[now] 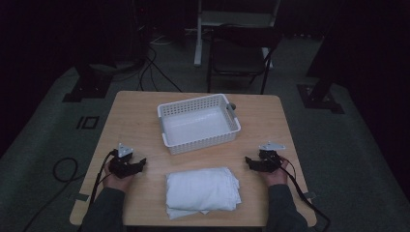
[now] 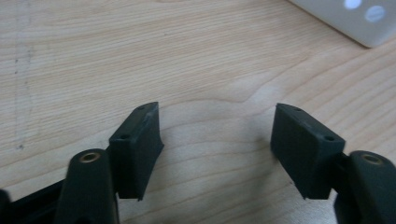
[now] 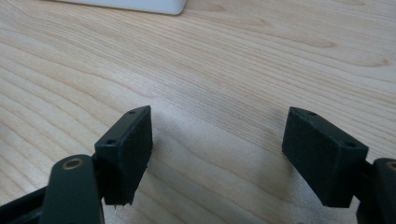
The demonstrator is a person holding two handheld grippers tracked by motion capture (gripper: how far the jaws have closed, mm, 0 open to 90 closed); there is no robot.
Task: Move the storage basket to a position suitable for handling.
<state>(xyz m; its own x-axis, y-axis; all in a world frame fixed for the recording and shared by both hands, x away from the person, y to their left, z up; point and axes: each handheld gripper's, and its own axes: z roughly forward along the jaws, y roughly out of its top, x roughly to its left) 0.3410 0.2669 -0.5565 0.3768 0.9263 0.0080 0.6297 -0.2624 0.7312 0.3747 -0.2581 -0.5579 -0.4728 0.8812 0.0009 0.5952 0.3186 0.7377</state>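
Folded white cloth (image 1: 202, 192) at the near edge of the wooden table (image 1: 130, 111), long axis left to right. Left gripper (image 1: 131, 164) and right gripper (image 1: 257, 162) flank it, neither touching, about equally near; jaws spread, empty. Beyond the cloth, an empty white perforated basket (image 1: 198, 123), likely its destination.

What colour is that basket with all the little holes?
White. The basket shows best in the high view, on the wooden table beyond the folded cloth.
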